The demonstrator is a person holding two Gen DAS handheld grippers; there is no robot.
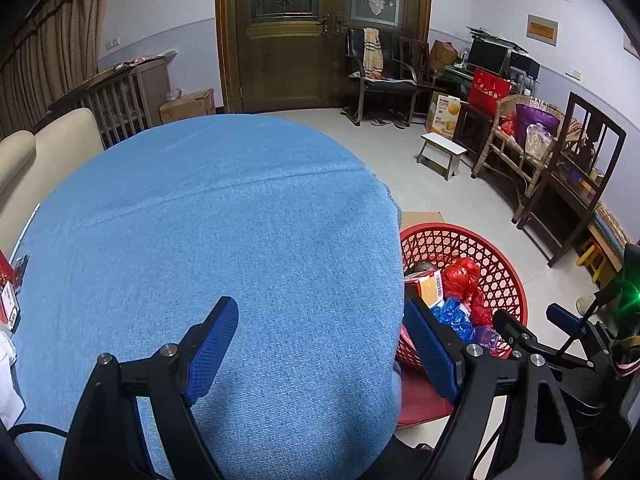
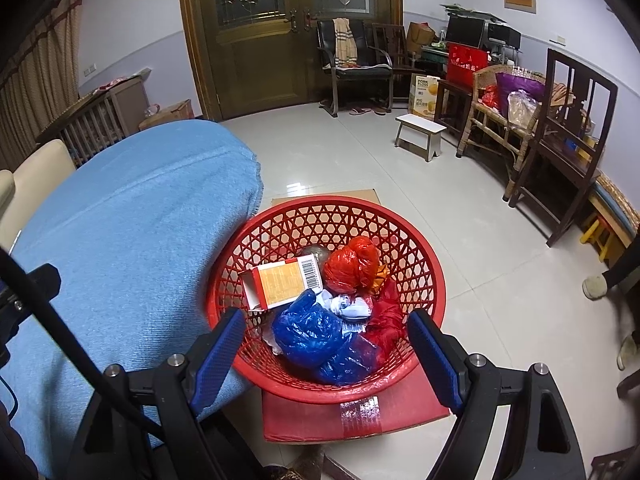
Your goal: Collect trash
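A red lattice basket (image 2: 360,216) stands on a red cardboard box beside the blue-clothed table (image 2: 132,240). It holds an orange and white carton (image 2: 282,284), a red plastic bag (image 2: 352,266), a blue plastic bag (image 2: 316,338) and crumpled white paper (image 2: 352,306). My right gripper (image 2: 326,328) is open and empty, just above the basket's near rim. My left gripper (image 1: 318,334) is open and empty over the table's right edge. The basket (image 1: 500,256) and the right gripper's body (image 1: 560,356) show at the right of the left wrist view.
Small packets lie at the table's left edge (image 1: 10,304). A cream sofa (image 1: 60,140) stands behind the table. A white stool (image 2: 420,136), wicker chair (image 2: 500,128) and dark wooden chair (image 2: 568,128) line the right wall. Someone's shoe (image 2: 596,286) is at far right.
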